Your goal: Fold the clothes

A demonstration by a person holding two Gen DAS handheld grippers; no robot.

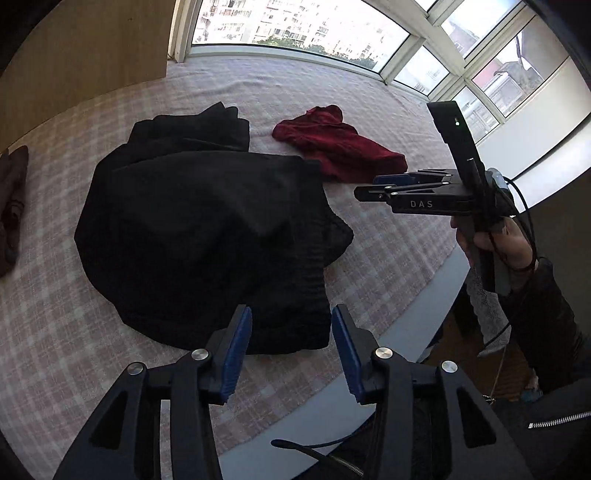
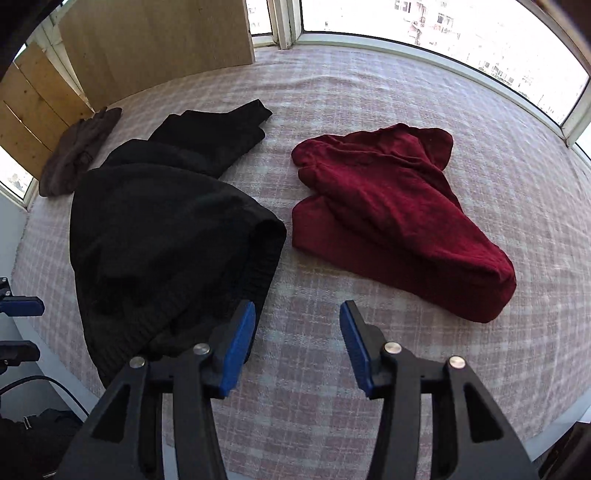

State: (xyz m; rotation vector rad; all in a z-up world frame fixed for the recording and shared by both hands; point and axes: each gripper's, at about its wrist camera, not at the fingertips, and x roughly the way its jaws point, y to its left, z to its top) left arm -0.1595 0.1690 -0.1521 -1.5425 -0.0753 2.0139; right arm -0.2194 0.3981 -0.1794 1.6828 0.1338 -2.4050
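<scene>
A black knitted garment (image 1: 207,229) lies heaped and partly folded over on the checked bed cover (image 1: 369,266), its ribbed hem toward the near edge. My left gripper (image 1: 291,314) hovers open over that hem with nothing pinched between its blue pads. In the right wrist view the black garment (image 2: 166,229) lies to the left, and my right gripper (image 2: 297,306) stands open over bare cover just right of the hem. The left wrist view shows the right gripper (image 1: 369,188) from the side, in a person's hand (image 1: 495,236). A crumpled dark red garment (image 2: 388,214) lies to the right.
A brown garment (image 2: 77,151) lies bunched at the far left of the bed cover (image 2: 332,369). A wooden board (image 2: 155,48) leans at the back left, and windows (image 1: 295,26) run along the far side. The bed's near edge (image 1: 406,332) curves beneath my grippers.
</scene>
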